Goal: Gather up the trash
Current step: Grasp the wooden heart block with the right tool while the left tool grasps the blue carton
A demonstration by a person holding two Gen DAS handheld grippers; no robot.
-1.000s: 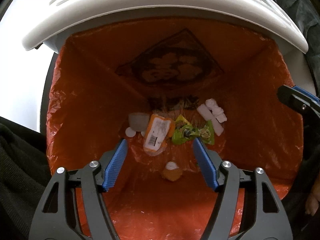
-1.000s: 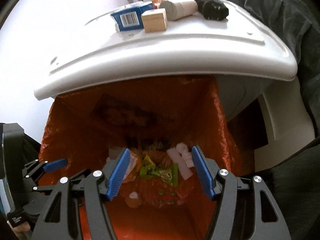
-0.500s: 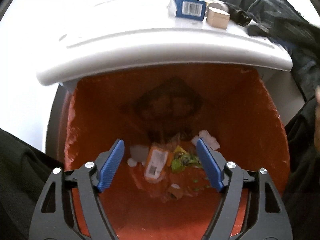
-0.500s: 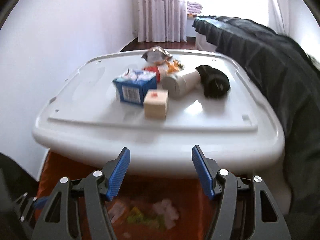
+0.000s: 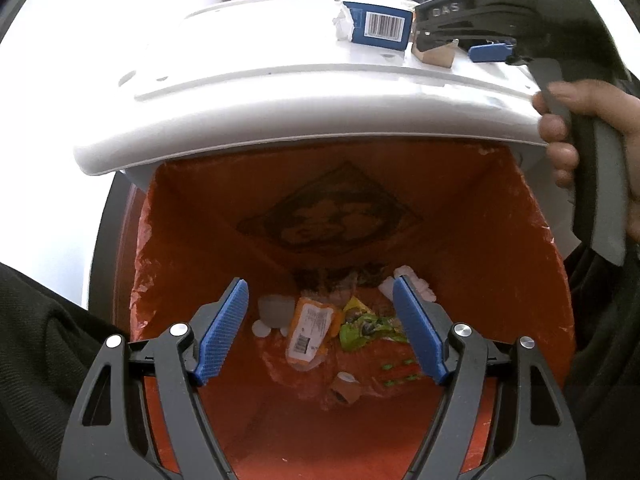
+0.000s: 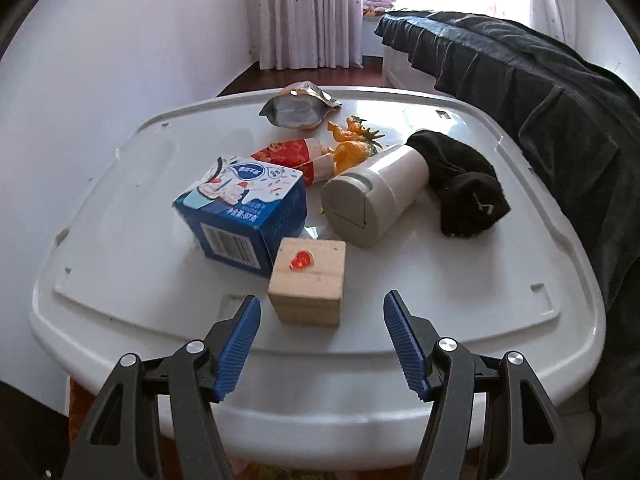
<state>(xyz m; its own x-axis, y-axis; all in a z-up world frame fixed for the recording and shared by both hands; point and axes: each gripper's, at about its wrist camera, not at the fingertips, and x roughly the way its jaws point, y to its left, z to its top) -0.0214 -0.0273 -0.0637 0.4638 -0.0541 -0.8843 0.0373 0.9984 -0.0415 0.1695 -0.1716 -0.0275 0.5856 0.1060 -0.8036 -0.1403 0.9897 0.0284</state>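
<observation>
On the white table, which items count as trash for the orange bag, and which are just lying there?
Likely trash:
- blue milk carton
- silver foil pouch
- red paper cups
- bin's orange bag, already holding wrappers

Probably just lying about:
- wooden block with red sticker
- white flask
- black sock
- orange toy dinosaur

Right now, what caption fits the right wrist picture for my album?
Open right tongs hover empty before a wooden block, with a blue carton behind it on the white lid.

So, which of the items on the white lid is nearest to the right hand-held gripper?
The pale wooden cube with a red heart. It sits just ahead of the open right hand-held gripper; the blue milk carton lies farther back.
</observation>
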